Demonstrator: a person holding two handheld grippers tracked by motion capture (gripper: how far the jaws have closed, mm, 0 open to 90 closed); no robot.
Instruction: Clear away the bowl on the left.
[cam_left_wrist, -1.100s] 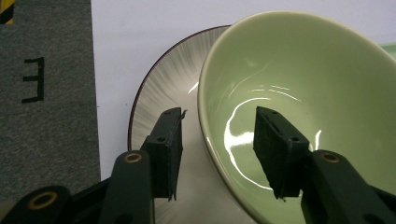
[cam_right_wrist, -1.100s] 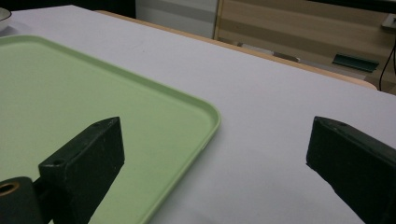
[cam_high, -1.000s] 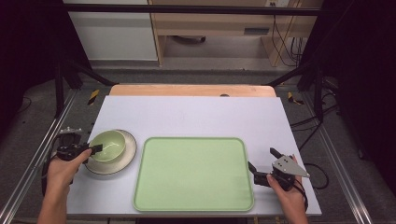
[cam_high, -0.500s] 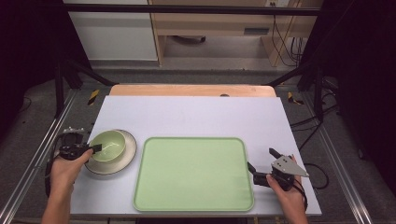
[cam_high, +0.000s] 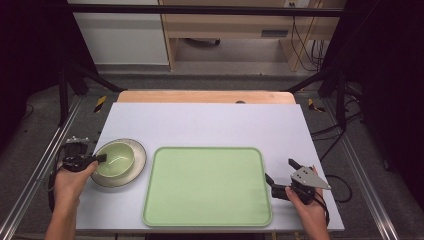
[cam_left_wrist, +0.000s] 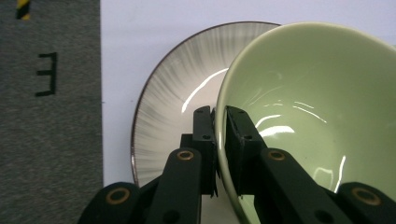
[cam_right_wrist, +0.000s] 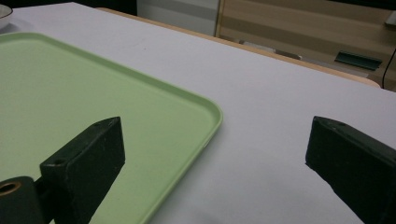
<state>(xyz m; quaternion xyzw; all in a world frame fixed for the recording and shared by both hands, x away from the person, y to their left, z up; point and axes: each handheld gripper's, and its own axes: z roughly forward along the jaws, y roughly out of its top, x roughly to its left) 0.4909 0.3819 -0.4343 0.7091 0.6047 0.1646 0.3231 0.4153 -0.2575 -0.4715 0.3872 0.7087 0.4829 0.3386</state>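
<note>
A pale green bowl (cam_high: 117, 159) (cam_left_wrist: 308, 116) sits on a white plate with a dark rim (cam_high: 136, 172) (cam_left_wrist: 177, 88) at the table's left. My left gripper (cam_high: 100, 159) (cam_left_wrist: 220, 126) has just been closing and is shut on the bowl's near-left rim, one pad inside and one outside. A large light green tray (cam_high: 207, 186) (cam_right_wrist: 70, 93) lies in the middle, with nothing on it. At the tray's right edge, my right gripper (cam_high: 282, 172) (cam_right_wrist: 215, 158) rests low over the table with its jaws wide open, one over the tray's corner and one over the bare table.
The white table top (cam_high: 210, 125) runs to a wooden strip (cam_high: 205, 96) at the back. Grey floor (cam_left_wrist: 46, 116) and metal frame rails (cam_high: 42, 165) lie beyond the left edge. Cabinets and cables (cam_high: 305, 35) stand behind the table.
The left gripper's jaws have closed onto the bowl's rim. Both hands have stayed where they were.
</note>
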